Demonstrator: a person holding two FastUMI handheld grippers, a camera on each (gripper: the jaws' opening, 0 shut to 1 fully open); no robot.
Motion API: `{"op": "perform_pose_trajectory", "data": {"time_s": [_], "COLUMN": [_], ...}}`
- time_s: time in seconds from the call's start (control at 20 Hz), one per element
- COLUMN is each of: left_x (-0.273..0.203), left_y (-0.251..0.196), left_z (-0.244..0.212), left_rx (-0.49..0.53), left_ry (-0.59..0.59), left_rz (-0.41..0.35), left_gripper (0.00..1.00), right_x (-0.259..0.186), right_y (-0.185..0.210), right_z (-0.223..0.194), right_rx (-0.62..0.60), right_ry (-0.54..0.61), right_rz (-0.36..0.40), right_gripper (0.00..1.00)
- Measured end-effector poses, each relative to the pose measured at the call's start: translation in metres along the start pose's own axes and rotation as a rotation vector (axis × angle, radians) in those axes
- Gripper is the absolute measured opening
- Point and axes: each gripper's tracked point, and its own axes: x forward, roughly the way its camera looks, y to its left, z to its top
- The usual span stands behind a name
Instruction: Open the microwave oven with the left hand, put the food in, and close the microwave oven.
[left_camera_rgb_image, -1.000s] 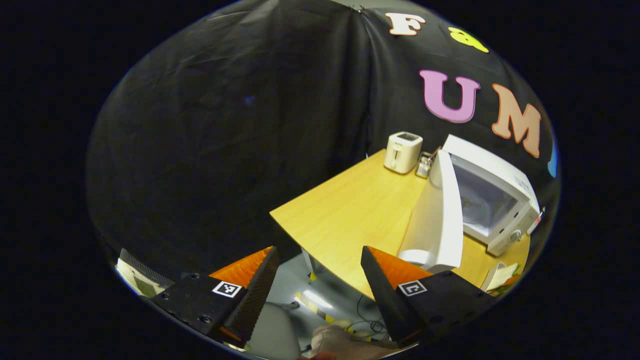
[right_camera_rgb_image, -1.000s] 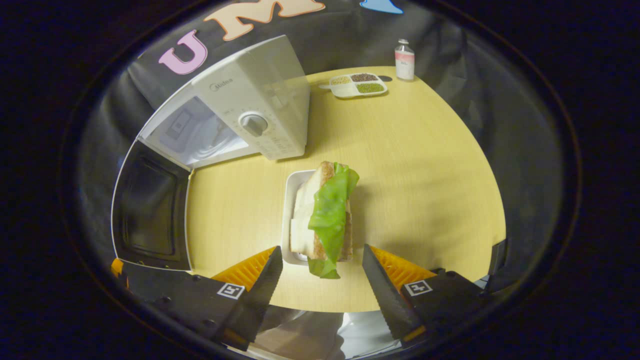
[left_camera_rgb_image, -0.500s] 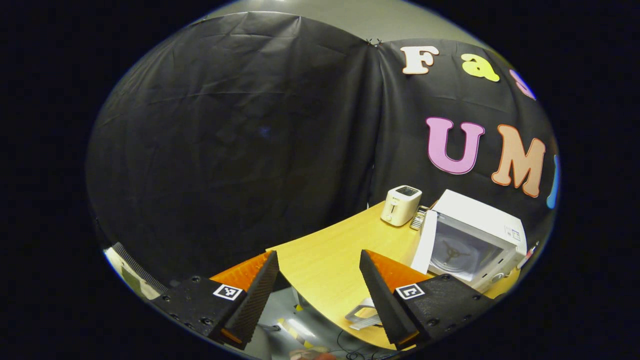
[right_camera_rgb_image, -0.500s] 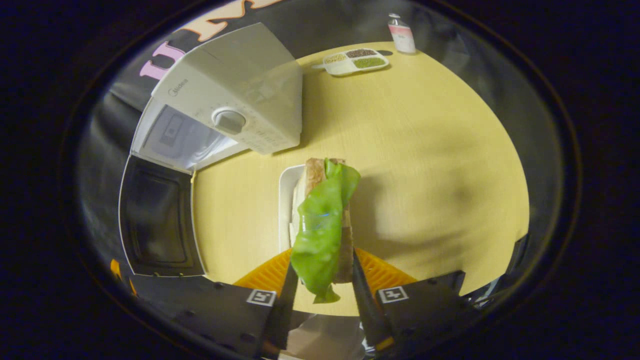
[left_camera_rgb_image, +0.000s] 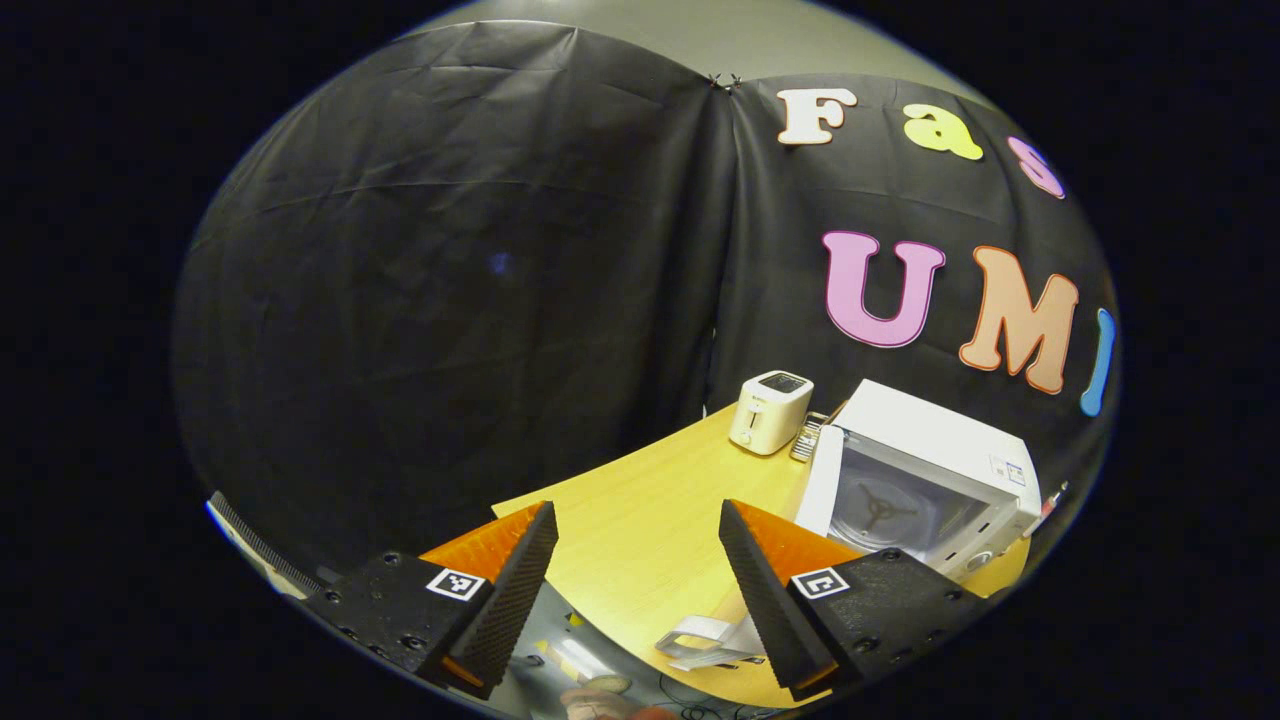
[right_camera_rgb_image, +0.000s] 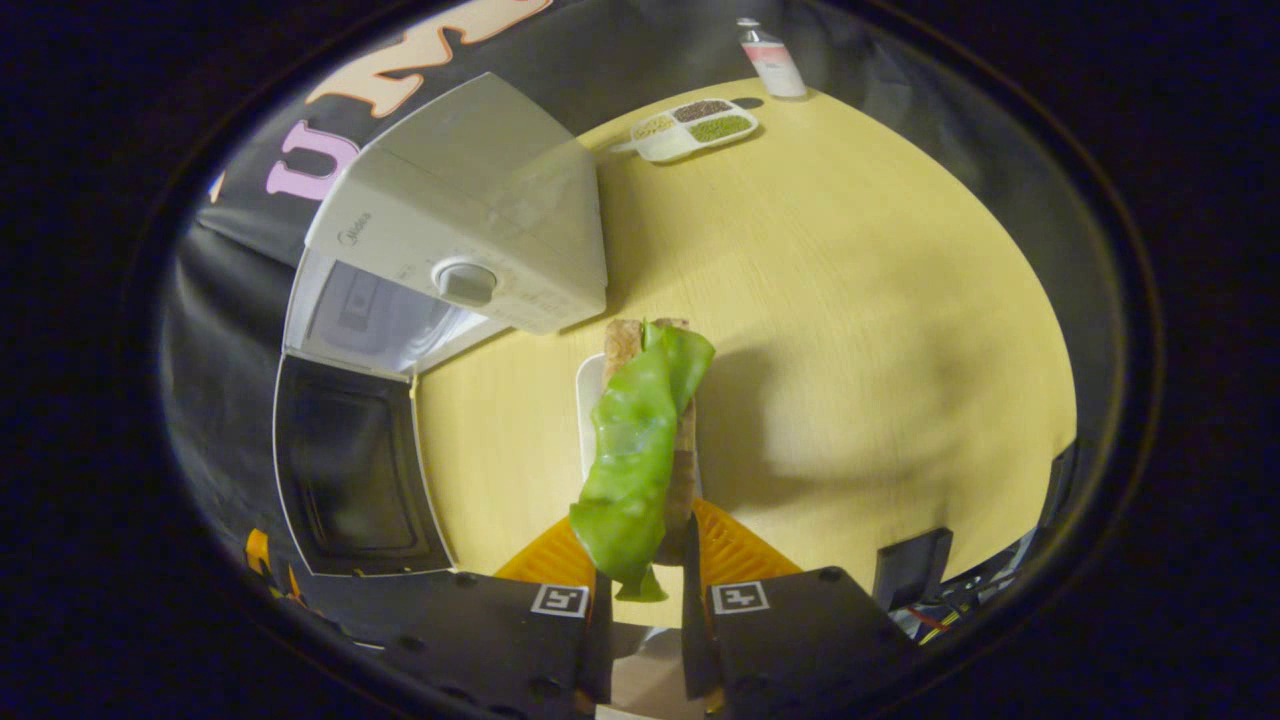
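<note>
Green lettuce (right_camera_rgb_image: 635, 450) flops off sandwich (right_camera_rgb_image: 650, 430) pinched by right gripper (right_camera_rgb_image: 645, 580); may snag microwave (right_camera_rgb_image: 450, 250) opening. Left gripper (left_camera_rgb_image: 635, 570) wide apart, empty.

A pale wooden table (right_camera_rgb_image: 880, 300) carries a white microwave (right_camera_rgb_image: 470, 230). Behind the microwave stands a toaster (left_camera_rgb_image: 768, 411); to its side, a divided dish (right_camera_rgb_image: 695, 130) and bottle (right_camera_rgb_image: 770, 62).

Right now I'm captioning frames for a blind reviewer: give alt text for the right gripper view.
The right gripper is shut on a sandwich with a lettuce leaf, above a white plate on a wooden table. To the left, a white microwave oven stands with its door swung open.
</note>
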Motion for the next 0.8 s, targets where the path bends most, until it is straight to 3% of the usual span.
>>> {"op": "perform_pose_trajectory", "data": {"time_s": [0.25,0.5,0.8], "left_x": [0.033,0.063,0.093], "left_y": [-0.011,-0.018,-0.022], "left_z": [0.007,0.020,0.016], "left_rx": [0.031,0.084,0.147], "left_ry": [0.026,0.020,0.045], "left_rz": [-0.113,-0.225,-0.343], "left_gripper": [0.95,0.95,0.96], "right_x": [-0.016,-0.035,-0.018], "right_y": [0.015,0.067,0.145], "right_z": [-0.003,-0.007,-0.019], "right_rx": [0.083,0.201,0.236], "right_ry": [-0.061,-0.146,-0.189], "right_rz": [-0.013,0.075,0.162], "right_gripper": [0.30,0.30,0.30]}}
